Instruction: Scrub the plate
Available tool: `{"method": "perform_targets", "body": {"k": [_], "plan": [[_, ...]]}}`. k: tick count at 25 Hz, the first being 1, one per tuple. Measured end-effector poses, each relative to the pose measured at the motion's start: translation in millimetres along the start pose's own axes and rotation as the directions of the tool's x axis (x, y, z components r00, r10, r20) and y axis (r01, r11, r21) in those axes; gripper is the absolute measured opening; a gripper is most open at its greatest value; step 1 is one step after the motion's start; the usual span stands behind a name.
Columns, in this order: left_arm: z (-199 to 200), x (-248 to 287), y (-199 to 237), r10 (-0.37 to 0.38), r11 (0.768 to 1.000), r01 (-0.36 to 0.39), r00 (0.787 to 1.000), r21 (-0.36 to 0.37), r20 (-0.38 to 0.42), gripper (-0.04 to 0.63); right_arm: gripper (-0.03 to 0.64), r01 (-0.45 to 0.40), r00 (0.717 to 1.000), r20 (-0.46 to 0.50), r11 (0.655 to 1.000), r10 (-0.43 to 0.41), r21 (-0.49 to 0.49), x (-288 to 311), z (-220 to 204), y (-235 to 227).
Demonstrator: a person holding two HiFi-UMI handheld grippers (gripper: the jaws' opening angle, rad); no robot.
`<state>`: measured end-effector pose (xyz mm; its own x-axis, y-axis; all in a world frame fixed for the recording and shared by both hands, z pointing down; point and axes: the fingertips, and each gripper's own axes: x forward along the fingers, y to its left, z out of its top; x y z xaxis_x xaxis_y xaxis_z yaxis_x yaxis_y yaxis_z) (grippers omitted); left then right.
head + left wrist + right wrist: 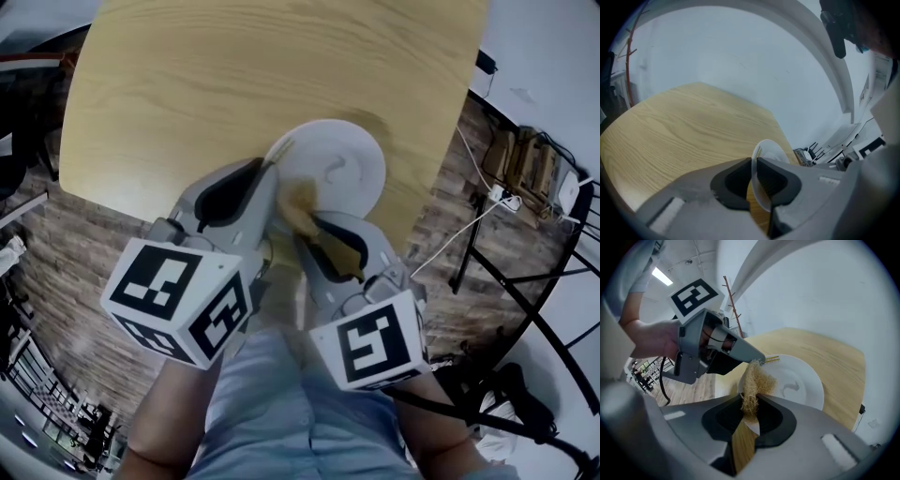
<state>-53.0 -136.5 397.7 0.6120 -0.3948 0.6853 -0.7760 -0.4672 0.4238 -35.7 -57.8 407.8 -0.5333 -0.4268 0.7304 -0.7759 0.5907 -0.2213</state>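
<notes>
A white plate (342,173) with a grey mark in its middle lies near the front edge of the round wooden table (234,84). My left gripper (272,173) is shut on the plate's left rim. In the left gripper view the thin rim (769,152) stands edge-on between the pads of the left gripper (754,164), tilted up off the wood. My right gripper (305,220) is shut on a straw-coloured fibre scrubber (298,202). In the right gripper view the scrubber (754,380) sticks out of the right gripper (750,401) and touches the near rim of the plate (797,380), just below the left gripper (761,359).
The table's front edge runs right under both grippers, with plank floor (84,253) below it. At the right stand a black metal frame (525,281), a white cable and a power strip (506,199). The person's light blue legs (272,403) fill the bottom.
</notes>
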Motion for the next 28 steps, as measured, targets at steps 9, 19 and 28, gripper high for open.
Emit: {"method": "perform_targets", "body": {"k": [9,19,28], "plan": [[1.8,3.6,-1.3,-0.005,1.0,0.006,1.0,0.026,-0.017,0.058,0.071,-0.041,0.999,-0.025,0.998,0.042,0.048,-5.4,-14.7,5.7],[1.5,4.7,-5.4,-0.016,0.999,0.018,0.999,0.05,-0.034,0.058,0.071,-0.02,0.998,-0.057,0.996,0.025,0.082,-16.7,-31.7,-4.1],[0.5,4.8,-10.6,-0.019,0.998,0.021,0.999,0.052,-0.038,0.058,0.071,0.023,0.996,-0.087,0.993,-0.013,0.112,-32.3,-47.3,-24.7]]}}
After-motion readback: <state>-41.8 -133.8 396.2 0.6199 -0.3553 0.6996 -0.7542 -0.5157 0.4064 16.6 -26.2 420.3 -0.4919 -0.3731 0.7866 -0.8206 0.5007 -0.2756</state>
